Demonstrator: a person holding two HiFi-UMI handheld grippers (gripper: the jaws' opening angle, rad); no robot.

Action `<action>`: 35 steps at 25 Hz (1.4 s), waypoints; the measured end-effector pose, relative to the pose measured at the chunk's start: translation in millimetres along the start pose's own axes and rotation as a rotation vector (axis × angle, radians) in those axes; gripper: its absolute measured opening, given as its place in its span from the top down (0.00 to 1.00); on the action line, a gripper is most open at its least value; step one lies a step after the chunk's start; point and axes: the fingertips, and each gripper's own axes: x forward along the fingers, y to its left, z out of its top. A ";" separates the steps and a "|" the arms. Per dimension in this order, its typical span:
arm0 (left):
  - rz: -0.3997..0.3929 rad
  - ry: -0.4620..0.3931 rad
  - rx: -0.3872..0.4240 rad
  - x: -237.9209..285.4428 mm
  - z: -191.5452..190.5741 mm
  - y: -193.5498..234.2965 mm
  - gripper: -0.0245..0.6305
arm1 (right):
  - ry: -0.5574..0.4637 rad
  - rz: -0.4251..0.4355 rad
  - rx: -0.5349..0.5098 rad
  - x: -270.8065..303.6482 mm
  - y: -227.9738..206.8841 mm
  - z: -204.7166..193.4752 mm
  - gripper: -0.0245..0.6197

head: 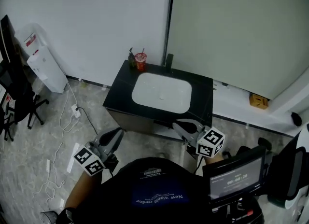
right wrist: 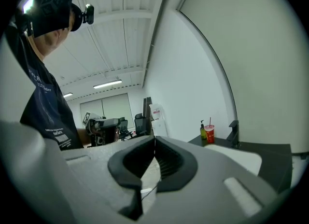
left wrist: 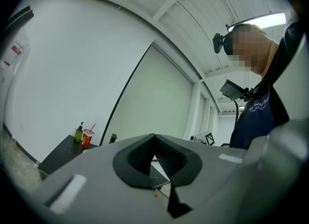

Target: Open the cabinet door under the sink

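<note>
Two grippers are clenched shut and hold nothing: the left gripper (head: 116, 135) and the right gripper (head: 182, 126). Both point at the cabinet, which stands just beyond them. The cabinet door (head: 133, 120) is the brown front under the black worktop (head: 123, 85) and the white sink (head: 161, 92). It runs from left to right. I think the right gripper is a bit nearer to it. A red cup (head: 140, 62) and a tap (head: 169, 60) stand at the far edge. Nothing blocks the way. I cannot see a handle.

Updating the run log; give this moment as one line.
left claw: shut, empty | right claw: shut, empty | cabinet door: not yet open, untouched | sink: empty
</note>
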 end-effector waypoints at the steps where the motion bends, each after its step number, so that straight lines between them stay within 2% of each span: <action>1: 0.007 -0.001 0.003 13.3 1.5 6.2 0.96 | 0.003 0.008 -0.009 4.4 -15.0 4.0 0.96; 9: 0.058 -0.004 0.004 84.3 2.0 41.1 0.96 | -0.022 0.047 -0.025 20.4 -93.5 30.8 0.96; 15: 0.002 0.041 -0.018 119.2 0.0 72.8 0.96 | -0.031 -0.042 0.009 34.7 -129.8 32.6 0.96; 25: -0.192 0.090 -0.030 162.3 18.3 107.5 0.96 | -0.029 -0.211 0.006 46.2 -145.7 48.3 0.96; 35: -0.210 0.093 -0.049 163.3 15.8 119.1 0.96 | -0.016 -0.230 0.007 49.0 -145.8 44.5 0.96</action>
